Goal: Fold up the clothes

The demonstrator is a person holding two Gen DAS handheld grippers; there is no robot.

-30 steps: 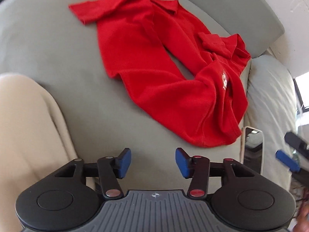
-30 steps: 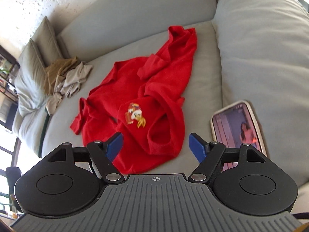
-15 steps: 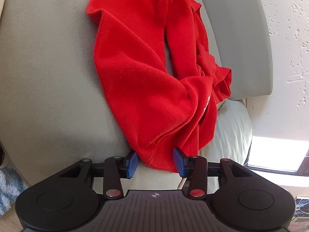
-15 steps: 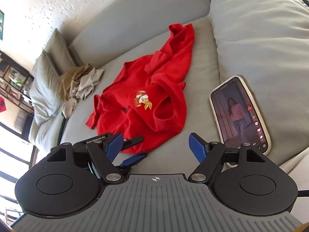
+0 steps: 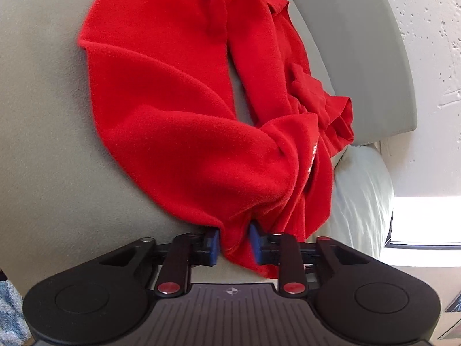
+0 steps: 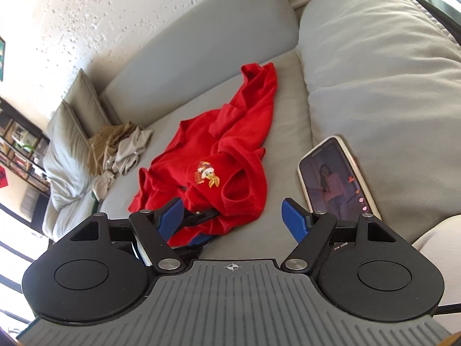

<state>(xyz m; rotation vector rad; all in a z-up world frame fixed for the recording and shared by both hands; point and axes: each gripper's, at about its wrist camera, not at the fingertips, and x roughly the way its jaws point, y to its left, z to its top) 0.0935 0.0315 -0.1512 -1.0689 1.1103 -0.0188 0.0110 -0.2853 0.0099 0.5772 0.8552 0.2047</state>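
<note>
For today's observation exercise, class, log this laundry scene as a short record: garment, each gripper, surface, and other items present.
garment: crumpled red fleece shirt with a cartoon patch, lying unfolded
left gripper: shut on the red fleece shirt's near edge
right gripper: open, above the sofa, touching nothing
surface: grey fabric sofa
other items: lit smartphone in a pale case beside the shirt; heap of beige and tan clothes farther along the seat

The left gripper is low at the near edge of the sofa seat, its blue fingers pinched onto red fabric. The right gripper hovers above, fingers spread wide, holding nothing.
</note>
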